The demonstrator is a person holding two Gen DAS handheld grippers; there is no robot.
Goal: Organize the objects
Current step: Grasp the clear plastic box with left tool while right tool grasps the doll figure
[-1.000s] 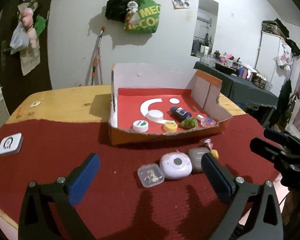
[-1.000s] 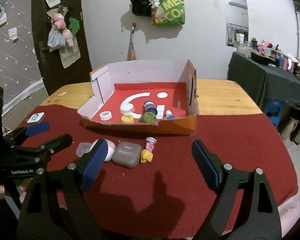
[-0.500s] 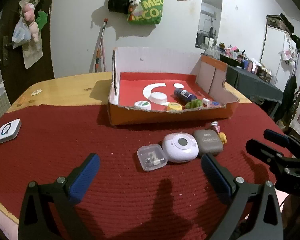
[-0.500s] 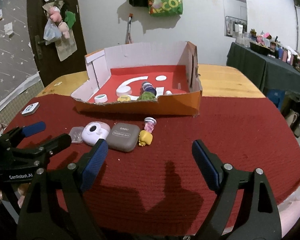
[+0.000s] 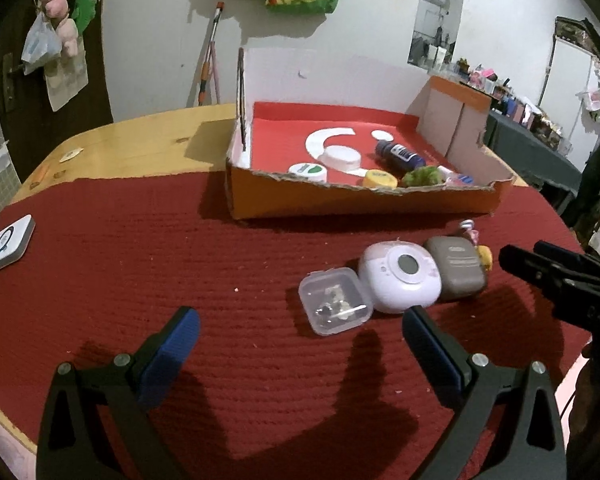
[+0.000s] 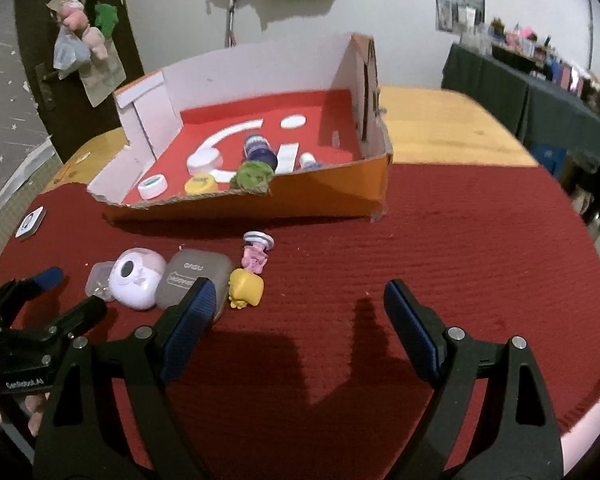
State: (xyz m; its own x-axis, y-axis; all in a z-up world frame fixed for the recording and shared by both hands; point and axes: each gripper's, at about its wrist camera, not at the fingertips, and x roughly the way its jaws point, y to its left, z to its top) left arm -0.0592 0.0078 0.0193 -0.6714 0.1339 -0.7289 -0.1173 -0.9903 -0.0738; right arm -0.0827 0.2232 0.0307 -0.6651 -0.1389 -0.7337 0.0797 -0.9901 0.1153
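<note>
On the red mat lie a clear plastic case (image 5: 334,305), a white round device (image 5: 398,276), a grey pouch (image 5: 455,268), a yellow toy (image 6: 247,288) and a pink figurine (image 6: 256,250), all in front of the cardboard box (image 5: 360,204). Inside the box are small jars, a blue bottle (image 5: 398,155) and a green ball (image 6: 253,174). My left gripper (image 5: 300,338) stands open just short of the clear case, nothing between its fingers. My right gripper (image 6: 296,312) is open too, its left finger beside the grey pouch (image 6: 194,280) and yellow toy.
A small white square device (image 5: 7,242) lies at the mat's left edge. The wooden table (image 5: 140,140) shows behind the mat. Each gripper appears at the side of the other's view. A dark table with clutter (image 6: 540,80) stands at the far right.
Both grippers have come down and closer to the row of loose objects on the mat, which now look larger. Both stay open; nothing has been picked up.
</note>
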